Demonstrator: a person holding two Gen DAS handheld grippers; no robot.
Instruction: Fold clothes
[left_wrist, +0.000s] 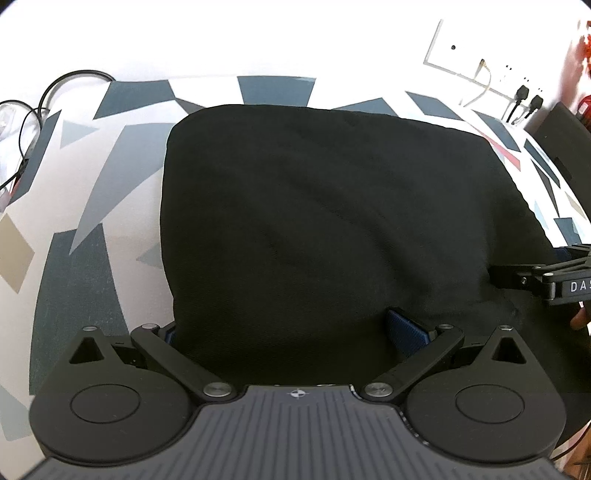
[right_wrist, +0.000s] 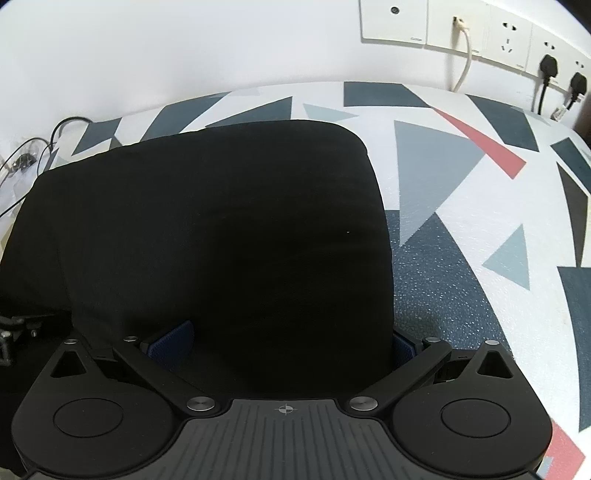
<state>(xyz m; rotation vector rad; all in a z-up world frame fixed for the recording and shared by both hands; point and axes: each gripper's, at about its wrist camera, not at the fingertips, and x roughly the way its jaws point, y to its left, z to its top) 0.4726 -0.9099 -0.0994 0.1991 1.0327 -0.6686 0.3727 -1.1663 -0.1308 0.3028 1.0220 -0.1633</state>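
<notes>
Both the left gripper (left_wrist: 286, 332) and right gripper (right_wrist: 291, 339) are matte black, with silver pivot screws, ribbed grey bases and blue textured finger pads (left_wrist: 404, 330).

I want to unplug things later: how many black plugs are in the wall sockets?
2: black plugs and side by side in the wall sockets at far right, behind the black garment. More may lie out of frame.

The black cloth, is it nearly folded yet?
Partly. The black cloth garment already lies as a neat rounded rectangle on the patterned table cover. Both grippers, left and right, stand open around its near edge. Whether another fold is left, I cannot tell.
</notes>
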